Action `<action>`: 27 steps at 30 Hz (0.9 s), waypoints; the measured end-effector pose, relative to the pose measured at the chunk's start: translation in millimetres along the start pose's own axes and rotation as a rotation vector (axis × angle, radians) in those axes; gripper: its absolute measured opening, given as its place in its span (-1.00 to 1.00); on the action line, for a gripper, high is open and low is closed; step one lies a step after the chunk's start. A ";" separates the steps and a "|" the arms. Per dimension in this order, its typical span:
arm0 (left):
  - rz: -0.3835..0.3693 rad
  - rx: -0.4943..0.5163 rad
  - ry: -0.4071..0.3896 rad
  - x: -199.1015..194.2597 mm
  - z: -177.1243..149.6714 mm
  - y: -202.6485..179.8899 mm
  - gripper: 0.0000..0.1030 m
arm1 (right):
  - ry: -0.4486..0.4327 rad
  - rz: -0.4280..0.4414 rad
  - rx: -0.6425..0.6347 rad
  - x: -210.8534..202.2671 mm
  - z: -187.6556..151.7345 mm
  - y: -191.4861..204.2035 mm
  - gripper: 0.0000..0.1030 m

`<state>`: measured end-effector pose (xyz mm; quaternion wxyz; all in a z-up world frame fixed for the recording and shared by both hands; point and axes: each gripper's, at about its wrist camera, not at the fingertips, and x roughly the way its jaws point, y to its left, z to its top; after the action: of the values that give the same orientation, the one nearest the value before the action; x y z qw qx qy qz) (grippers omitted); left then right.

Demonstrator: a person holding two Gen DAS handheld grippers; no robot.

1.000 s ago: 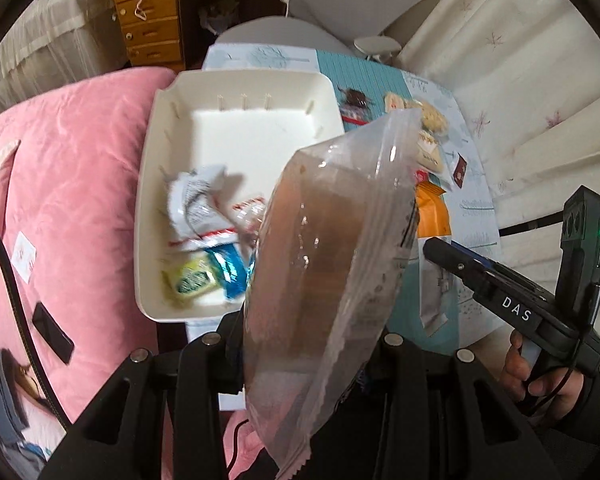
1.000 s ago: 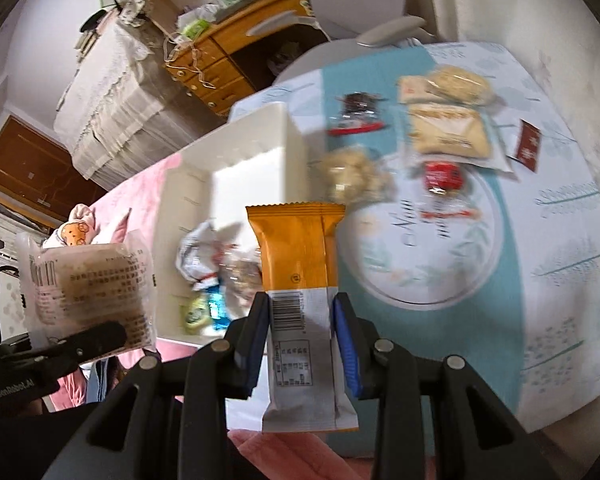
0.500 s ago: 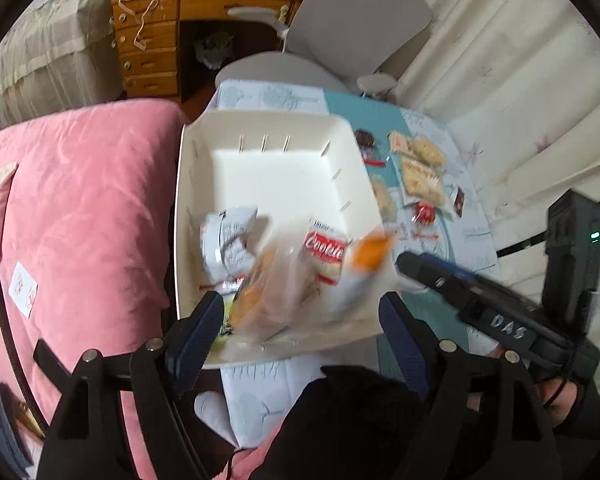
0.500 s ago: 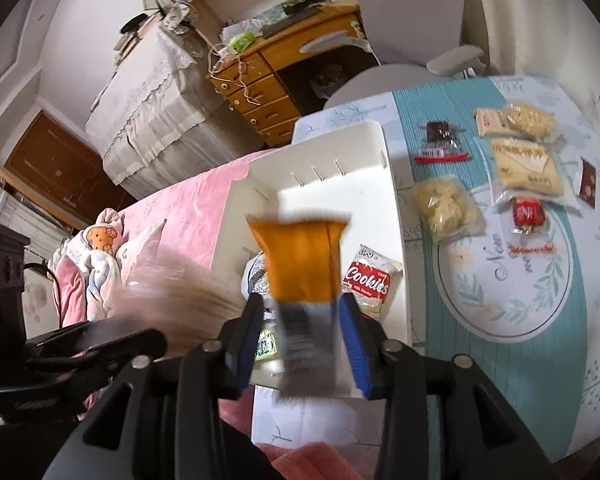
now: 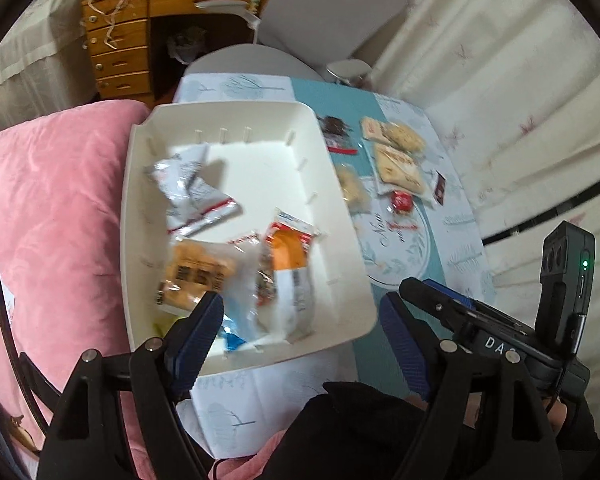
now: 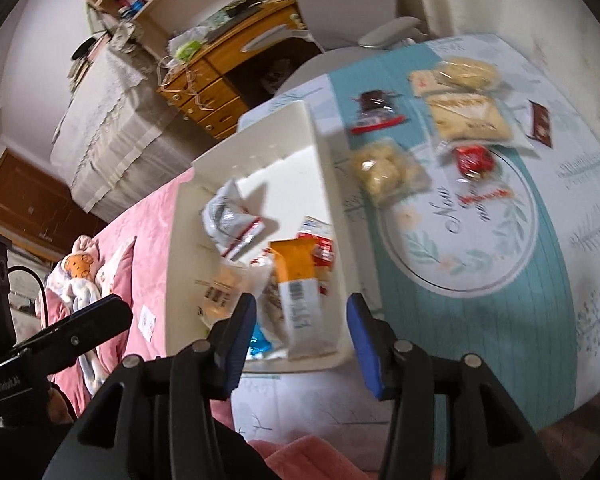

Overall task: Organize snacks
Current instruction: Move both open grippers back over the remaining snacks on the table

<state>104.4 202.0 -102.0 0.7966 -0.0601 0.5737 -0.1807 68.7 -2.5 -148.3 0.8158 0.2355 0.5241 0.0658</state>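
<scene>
Your left gripper (image 5: pixel 302 316) is spread wide, with nothing between its blue-padded fingers (image 5: pixel 198 326); it hovers over the near edge of the white bin (image 5: pixel 340 184). Your right gripper (image 6: pixel 300 330) is likewise spread wide and holds nothing, positioned above the near right corner of the same bin (image 6: pixel 342 240).

Inside the bin, the orange-and-white packet (image 6: pixel 300 288) lies flat along the near right side, barcode end toward you. Just left of it rests the clear bag with a brown snack (image 5: pixel 194 276), partly overlapped by other wrappers. A crumpled silver wrapper (image 5: pixel 190 190) sits farther back on the left side. A red-and-white packet (image 5: pixel 290 226) lies beneath the orange one.

On the teal tablecloth (image 6: pixel 540 280), to the right of the bin, these items remain outside it: a dark chocolate packet (image 6: pixel 374 114), a pale puffed snack bag (image 6: pixel 384 170), a red round sweet (image 6: pixel 474 160), two beige biscuit packs (image 6: pixel 470 118) and a small brown sachet (image 6: pixel 540 124). The pink bedding (image 5: pixel 52 208) lies to the left of the bin
</scene>
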 end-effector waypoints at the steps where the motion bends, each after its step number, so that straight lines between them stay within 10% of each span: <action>1: 0.002 0.012 0.007 2.9 -0.5 -7.4 0.54 | -0.001 -0.003 0.008 -1.7 -0.6 -3.9 -0.08; 27: 0.099 -0.109 -0.072 84.6 23.4 -208.8 0.54 | 0.063 0.007 -0.042 -65.1 81.1 -194.4 -0.08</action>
<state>103.9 -24.5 -106.4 0.8202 -0.0814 0.5560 -0.1074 84.7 -222.2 -155.3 0.8035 0.2178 0.5471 0.0870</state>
